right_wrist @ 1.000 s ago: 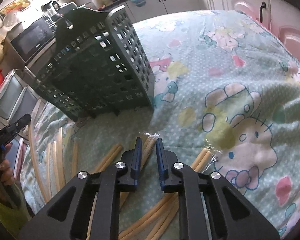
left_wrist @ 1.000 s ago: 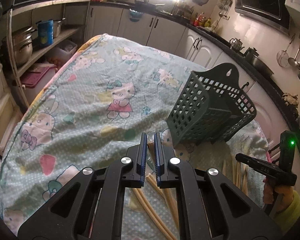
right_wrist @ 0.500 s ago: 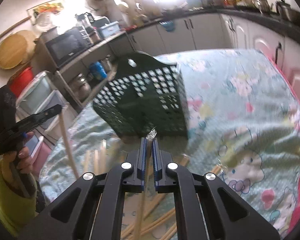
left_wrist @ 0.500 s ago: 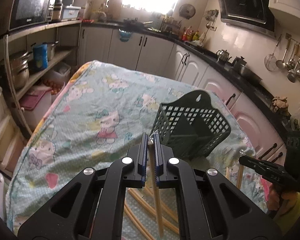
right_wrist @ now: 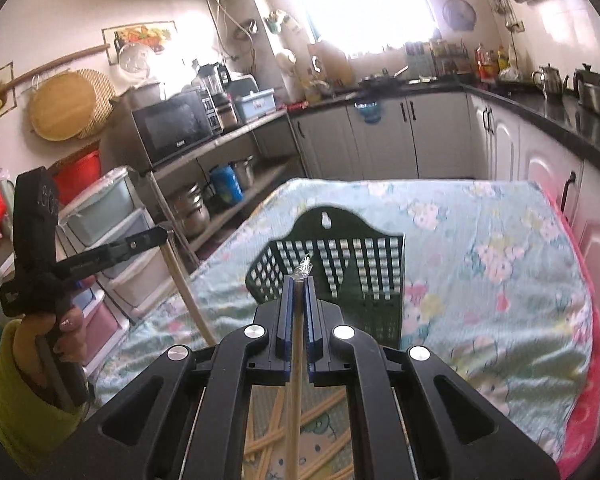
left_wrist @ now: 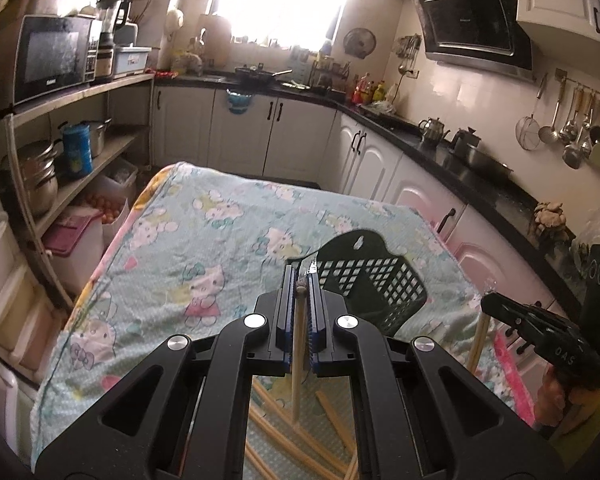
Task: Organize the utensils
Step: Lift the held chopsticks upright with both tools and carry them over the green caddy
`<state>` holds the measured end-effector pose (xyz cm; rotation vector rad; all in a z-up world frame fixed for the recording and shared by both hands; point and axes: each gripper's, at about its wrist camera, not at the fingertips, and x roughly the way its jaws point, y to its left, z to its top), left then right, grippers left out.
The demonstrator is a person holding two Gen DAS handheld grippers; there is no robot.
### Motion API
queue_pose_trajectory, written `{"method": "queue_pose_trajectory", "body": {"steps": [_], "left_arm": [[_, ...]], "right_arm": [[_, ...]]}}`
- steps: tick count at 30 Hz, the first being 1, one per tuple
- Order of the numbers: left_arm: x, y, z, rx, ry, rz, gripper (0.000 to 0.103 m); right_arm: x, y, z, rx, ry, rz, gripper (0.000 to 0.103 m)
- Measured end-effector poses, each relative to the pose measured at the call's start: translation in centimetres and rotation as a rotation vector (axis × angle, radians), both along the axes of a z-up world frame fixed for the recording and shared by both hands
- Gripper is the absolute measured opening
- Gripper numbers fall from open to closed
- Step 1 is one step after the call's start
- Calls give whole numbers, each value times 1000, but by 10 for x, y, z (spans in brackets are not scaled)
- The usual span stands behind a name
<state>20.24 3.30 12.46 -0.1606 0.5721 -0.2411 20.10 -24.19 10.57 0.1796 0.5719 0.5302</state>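
Two chopsticks up, one per gripper, basket ahead & below both.

L gripper (left_wrist: 301, 280) fingers clenched on a wooden chopstick (left_wrist: 298, 356), its long axis hanging steeply down w/ top end nipped between the pads; R gripper (right_wrist: 298, 278) clenched likewise on its own chopstick (right_wrist: 294, 392). Dark green slotted basket (left_wrist: 374, 280) stood on the cloth-covered tabletop (left_wrist: 220, 240), mouth up, just beyond the L tips and slightly to their right; straight ahead of the R tips in the right wrist view. Neither stick was over the opening yet. R looked better lined up, prob the nearer. More loose chopsticks (right_wrist: 324, 412) lay on the cloth below.
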Motion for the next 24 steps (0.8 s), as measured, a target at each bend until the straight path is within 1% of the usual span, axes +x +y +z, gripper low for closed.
{"method": "queue_pose_trajectory", "body": {"steps": [2,7,12,15,17,20,24], "left_arm": [[1,-4,9,5,-13,-6,1],[7,-16,37,20,-77,-21,1],[18,-29,65,26,-142,-26,1],[24,-35,77,22,-178,-17,1],[28,-39,82,28,-198,-15,1],[34,-47,85,60,-234,-4,1],[41,-57,76,119,-267,19,1]], "right_arm": [[2,-1,11,5,-22,-13,5],[9,-6,42,12,-96,-51,5],[19,-10,65,15,-165,-81,5],[27,-12,77,10,-223,-113,5],[36,-14,85,11,-255,-137,5],[48,-15,88,11,-298,-173,5],[69,-14,89,1,-336,-219,5]]}}
